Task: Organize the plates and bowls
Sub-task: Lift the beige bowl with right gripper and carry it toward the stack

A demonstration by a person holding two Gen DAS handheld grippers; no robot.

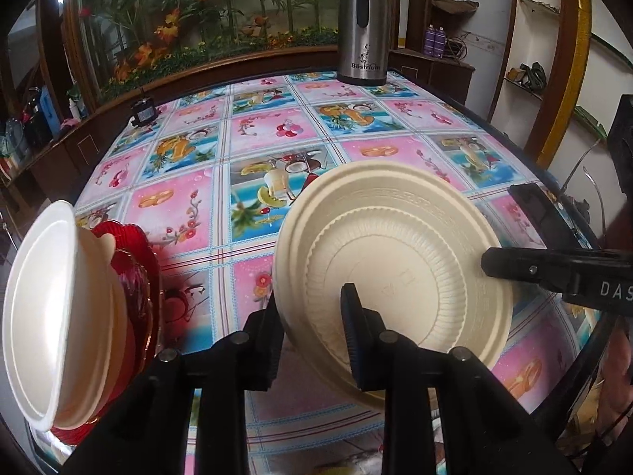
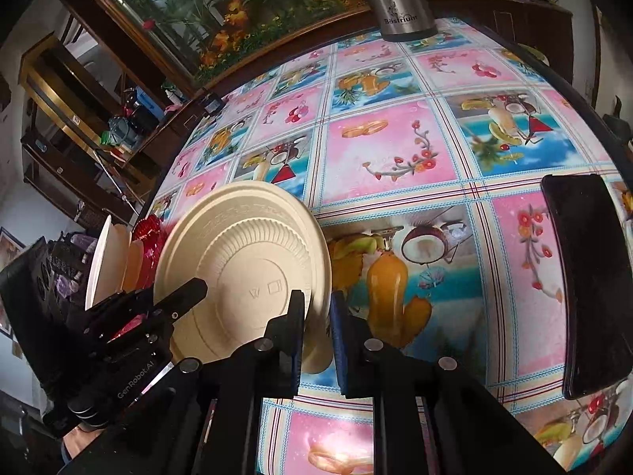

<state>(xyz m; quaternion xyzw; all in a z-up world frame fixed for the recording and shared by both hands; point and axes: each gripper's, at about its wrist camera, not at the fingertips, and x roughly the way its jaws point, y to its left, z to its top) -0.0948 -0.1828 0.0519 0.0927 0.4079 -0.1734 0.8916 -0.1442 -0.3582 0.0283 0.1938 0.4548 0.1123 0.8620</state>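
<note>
A cream plastic plate (image 1: 395, 245) (image 2: 245, 245) is held tilted over the table, its ribbed underside facing both cameras. My left gripper (image 1: 312, 316) is shut on its near left rim, one finger under the plate and the blue pad on top. My right gripper (image 2: 318, 316) is shut on the opposite rim. Each gripper shows in the other's view: the right gripper (image 1: 498, 267) at the plate's right edge, the left gripper (image 2: 186, 293) at its left edge. At the far left a white bowl (image 1: 39, 308) (image 2: 105, 261) sits with red glass plates (image 1: 134, 261) (image 2: 148, 233).
A steel thermos (image 1: 362, 31) (image 2: 399, 4) stands at the far edge of the table with its patterned cloth (image 1: 253, 126). A black phone (image 2: 585, 277) (image 1: 538, 206) lies at the right edge. A small black object (image 1: 142, 113) sits at the far left corner. Shelves surround the table.
</note>
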